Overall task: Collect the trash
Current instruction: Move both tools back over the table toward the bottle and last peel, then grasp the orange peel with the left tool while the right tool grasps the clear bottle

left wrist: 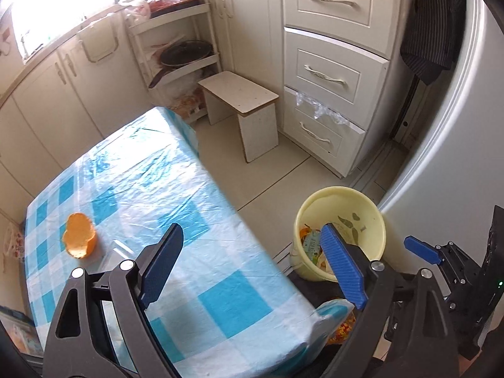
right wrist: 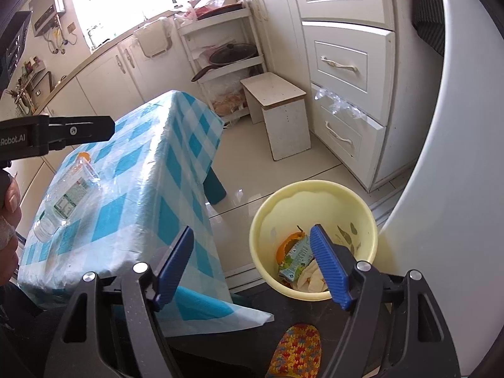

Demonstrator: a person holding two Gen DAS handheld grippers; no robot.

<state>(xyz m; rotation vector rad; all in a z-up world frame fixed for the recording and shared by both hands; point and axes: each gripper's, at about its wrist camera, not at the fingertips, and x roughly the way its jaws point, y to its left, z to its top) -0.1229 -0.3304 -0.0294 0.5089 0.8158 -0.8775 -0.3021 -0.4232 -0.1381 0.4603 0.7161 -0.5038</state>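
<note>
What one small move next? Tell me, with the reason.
Probably swing the left tongs, open and empty, toward the orange cup lying on the checked tablecloth. The yellow bin already holds a carton; cup and plastic bottle remain.

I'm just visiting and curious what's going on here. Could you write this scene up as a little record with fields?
Setting: kitchen with cream cabinets and a small stool
Table: checked blue cloth under clear plastic
On table: orange cup, lying clear plastic bottle
Bin: yellow bucket on the floor beside the table
In bin: green carton, orange scrap, pale peels or wrappers
Left hand-held gripper: open, holding nothing
Right hand-held gripper: open, holding nothing, over the bucket's near side
</note>
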